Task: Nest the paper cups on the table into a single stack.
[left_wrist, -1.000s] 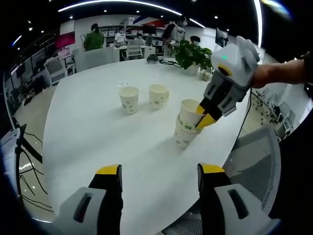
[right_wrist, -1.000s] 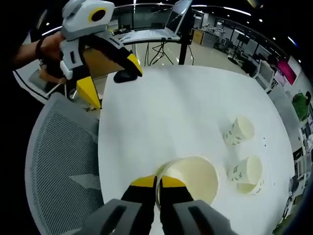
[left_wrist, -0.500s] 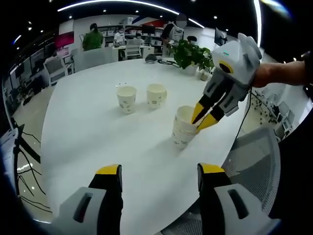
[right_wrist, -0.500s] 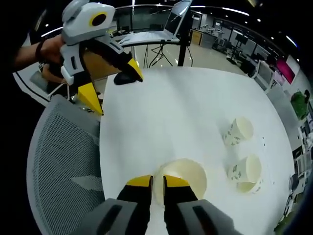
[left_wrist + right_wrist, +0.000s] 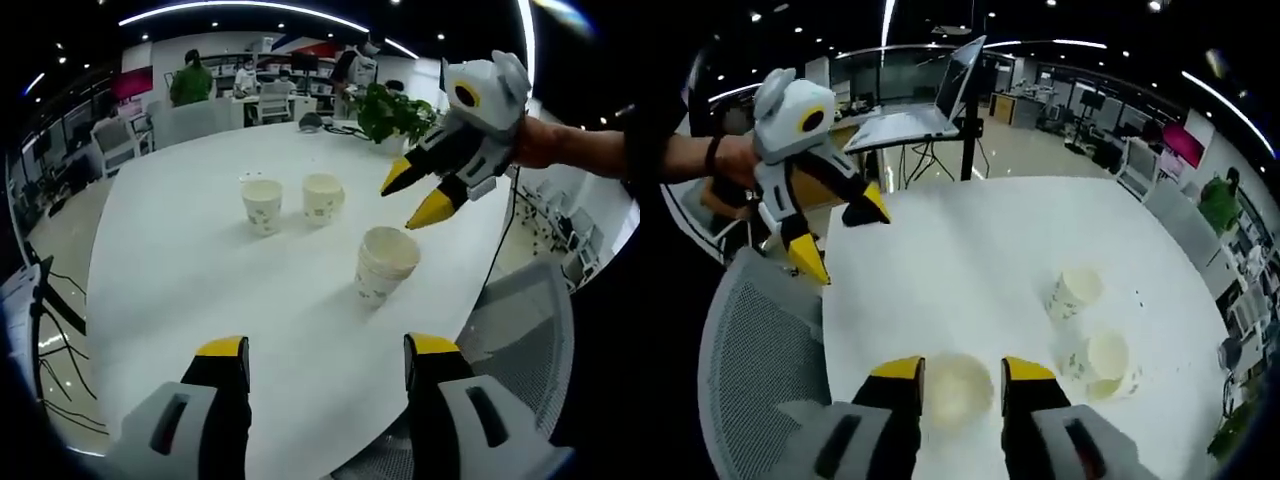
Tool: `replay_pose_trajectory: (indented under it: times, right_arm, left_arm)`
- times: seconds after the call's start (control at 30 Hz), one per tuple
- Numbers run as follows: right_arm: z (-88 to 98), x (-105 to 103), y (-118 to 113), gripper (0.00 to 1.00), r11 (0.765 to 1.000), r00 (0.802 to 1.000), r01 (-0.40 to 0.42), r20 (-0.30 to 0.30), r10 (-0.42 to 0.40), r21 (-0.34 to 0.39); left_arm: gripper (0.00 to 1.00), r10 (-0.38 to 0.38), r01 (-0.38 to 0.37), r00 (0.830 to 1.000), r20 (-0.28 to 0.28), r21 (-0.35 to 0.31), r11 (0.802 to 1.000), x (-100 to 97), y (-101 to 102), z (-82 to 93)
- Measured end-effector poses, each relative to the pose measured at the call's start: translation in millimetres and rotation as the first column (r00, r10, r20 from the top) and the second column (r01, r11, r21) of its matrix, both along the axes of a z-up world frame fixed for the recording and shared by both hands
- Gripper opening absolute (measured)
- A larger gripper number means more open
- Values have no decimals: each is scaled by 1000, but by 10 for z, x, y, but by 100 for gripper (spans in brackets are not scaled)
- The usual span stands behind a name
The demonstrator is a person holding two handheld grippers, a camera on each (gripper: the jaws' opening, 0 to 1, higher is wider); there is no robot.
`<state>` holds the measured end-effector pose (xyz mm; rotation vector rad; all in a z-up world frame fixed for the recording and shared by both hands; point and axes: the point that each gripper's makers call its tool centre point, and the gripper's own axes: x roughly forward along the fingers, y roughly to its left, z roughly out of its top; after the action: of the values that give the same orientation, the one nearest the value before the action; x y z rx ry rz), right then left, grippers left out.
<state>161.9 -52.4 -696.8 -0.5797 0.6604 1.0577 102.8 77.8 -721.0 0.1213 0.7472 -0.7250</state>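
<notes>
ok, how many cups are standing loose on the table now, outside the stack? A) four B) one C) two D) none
C: in the left gripper view two single cups stand apart on the white table, beyond the nested stack; the right gripper hangs open above the stack, holding nothing.

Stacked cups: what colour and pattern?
Cream-white stacked cups with small green printed marks on the side; clearest in the left gripper view.
</notes>
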Motion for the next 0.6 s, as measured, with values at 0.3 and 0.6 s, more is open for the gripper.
replay_pose_trajectory:
  times: [0.3, 0.6]
  right_arm:
    - [64, 396, -194, 32, 992, 991, 127, 51, -127, 14]
    - [-106, 751, -323, 33, 978, 977, 208, 44, -208, -10]
  left_arm:
    - [61, -6, 6, 1000, -5, -4, 1000, -33, -26, -7]
    - [61, 13, -13, 1000, -5, -8, 1000, -6, 26, -19]
